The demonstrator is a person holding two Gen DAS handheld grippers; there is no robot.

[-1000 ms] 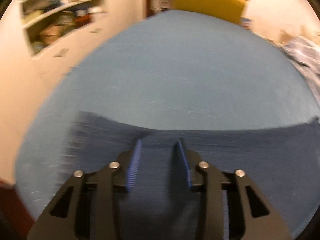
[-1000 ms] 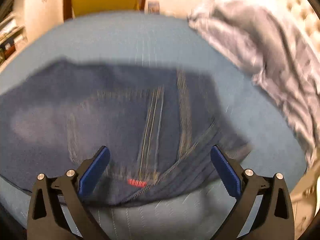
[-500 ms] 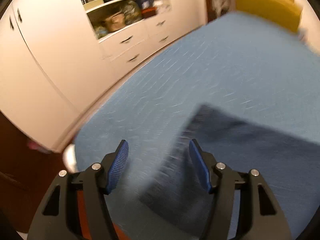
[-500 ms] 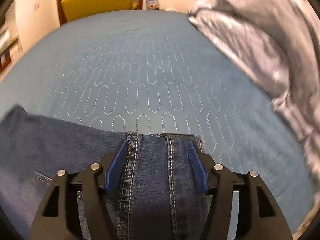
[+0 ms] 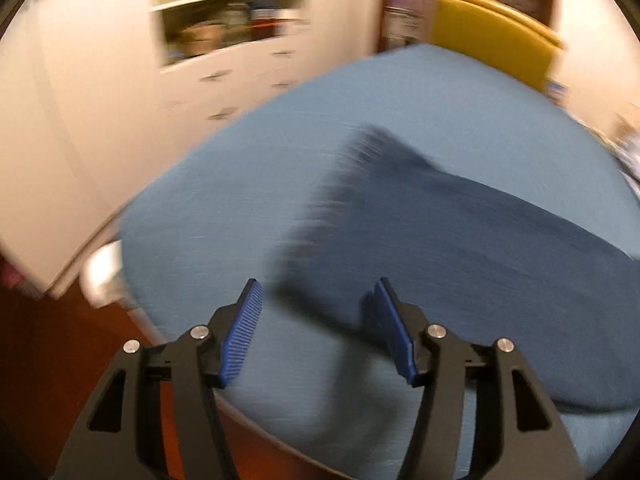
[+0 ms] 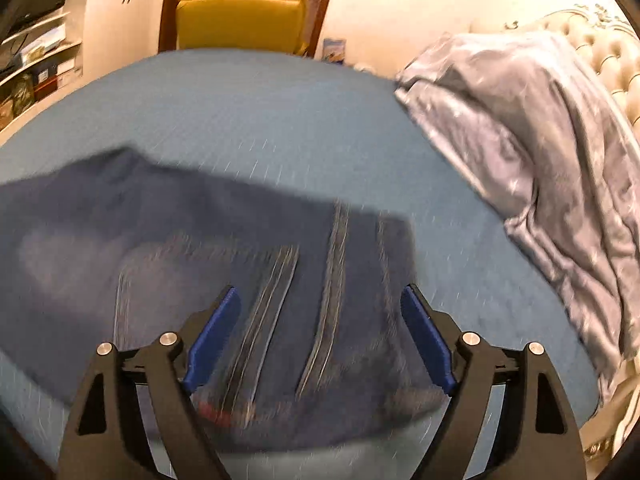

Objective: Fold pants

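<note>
Lying flat on the blue bedspread, the jeans are touching neither gripper: left gripper closing, right gripper opening (both empty, above denim).

A yellow chair stood at top centre, cream cupboards filled the left, a tufted headboard upper right.

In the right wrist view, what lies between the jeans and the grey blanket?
Only bare blue bedcover. The right wrist view shows that strip separating the jeans from the grey blanket, with nothing else lying on it.
</note>
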